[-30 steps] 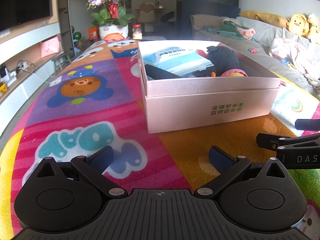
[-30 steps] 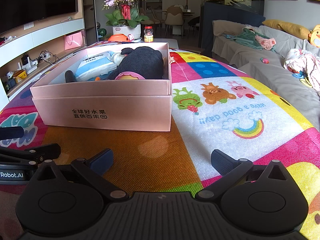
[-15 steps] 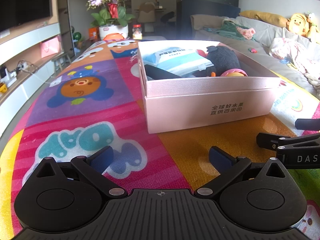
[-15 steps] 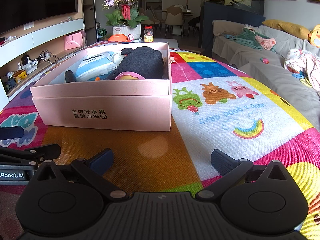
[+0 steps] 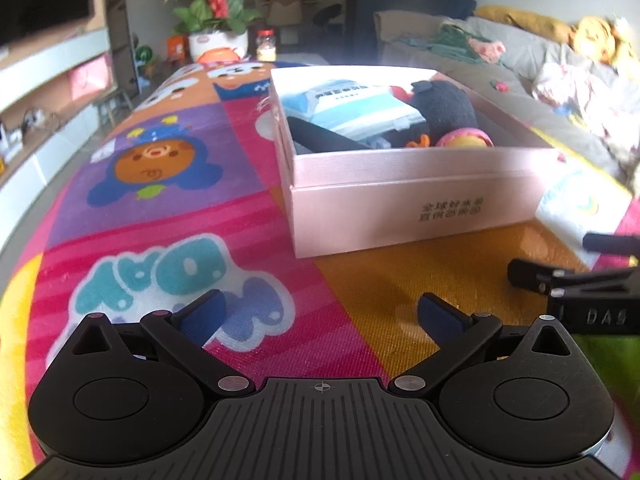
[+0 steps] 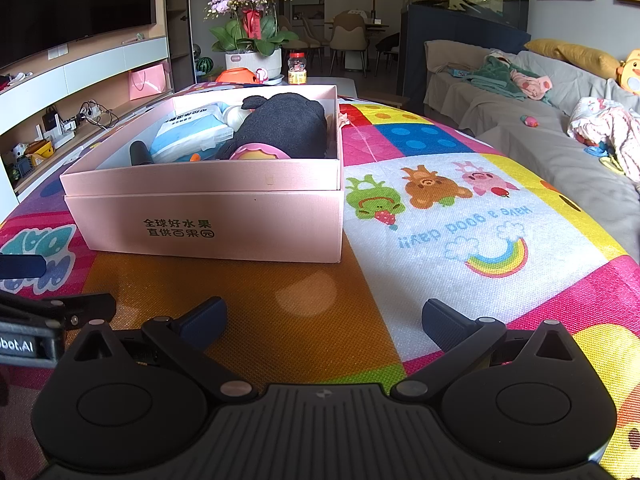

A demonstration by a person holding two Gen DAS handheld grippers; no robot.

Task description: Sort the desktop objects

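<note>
A pink open box [image 5: 400,216] [image 6: 208,224] stands on the colourful mat. In it lie a black plush toy [image 6: 284,124] [image 5: 444,104], a blue-white tissue pack [image 6: 192,132] [image 5: 352,108], a pink-yellow toy [image 6: 260,153] [image 5: 464,140] and a black cylinder [image 6: 138,152] [image 5: 324,136]. My left gripper [image 5: 320,316] is open and empty, low over the mat in front of the box. My right gripper [image 6: 324,320] is open and empty, beside it on the right. Each shows at the edge of the other's view.
A flower pot [image 6: 252,60], an orange item [image 6: 236,76] and a jar [image 6: 297,68] stand at the mat's far end. A sofa [image 6: 540,128] with clothes and toys runs along the right. A TV shelf [image 6: 60,100] is on the left.
The left wrist view has risen or tilted slightly and is a little blurred. The right gripper has not moved. Both stay open.
</note>
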